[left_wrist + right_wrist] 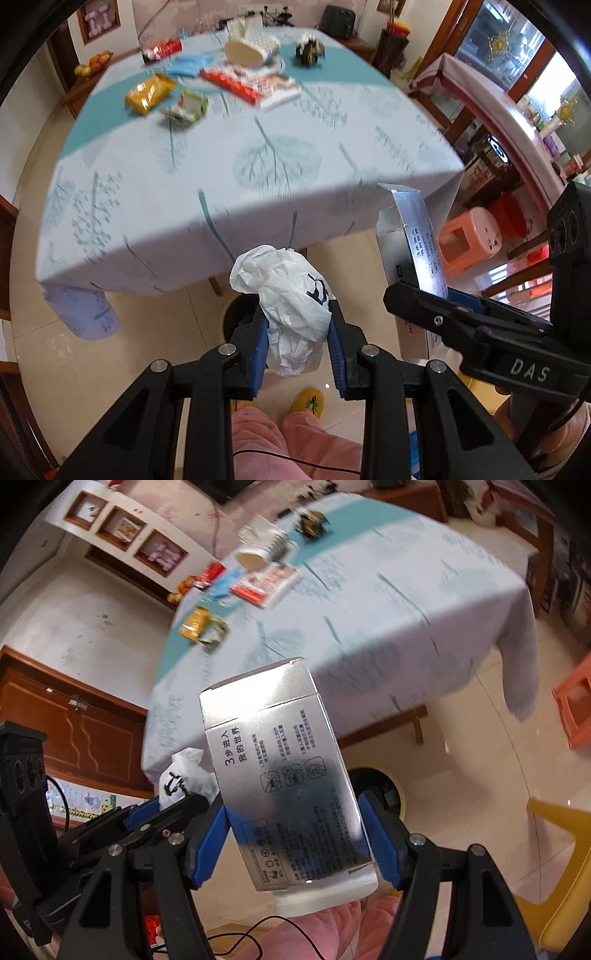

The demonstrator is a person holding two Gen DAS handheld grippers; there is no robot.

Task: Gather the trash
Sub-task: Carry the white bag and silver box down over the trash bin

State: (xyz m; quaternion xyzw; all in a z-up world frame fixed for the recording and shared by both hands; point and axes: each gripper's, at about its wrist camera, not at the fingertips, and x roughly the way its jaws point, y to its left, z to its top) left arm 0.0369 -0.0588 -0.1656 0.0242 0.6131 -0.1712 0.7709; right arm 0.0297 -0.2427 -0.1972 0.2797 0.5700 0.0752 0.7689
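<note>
While both hands hang past the table's near edge, each gripper is loaded; left gripper (297,343) stands narrow, its blue pads squeezing a crumpled white plastic bag (291,291); the bag is thin, creased film with a black print, bulging out at 12 o'clock of the jaws. Directly behind it, still at 12 o'clock and lower down on the floor, sits the dark round bin (240,317), mostly hidden by the bag; my read is that the drop turns on that line, since the bag looks to hang almost over the bin mouth, so the left hand looks nearer.

Moving right, the right gripper (295,845) stands wide, clamped across the short width of a silver carton (280,771); shiny foil card, flat rectangular faces, printed text and icons, top flap open; its long axis runs along the fingers toward 12 o'clock. From this gripper the bin (380,786) shows at about 1 o'clock, its rim peeking past the carton's right edge, so I judge the carton needs a small shift that way before release.

More trash waits on the leaf-print tablecloth (258,166): yellow foil wrapper (149,92), red-white packet (251,85), tipped paper cup (245,50); all at 11 to 12 o'clock, well apart from both tools.
</note>
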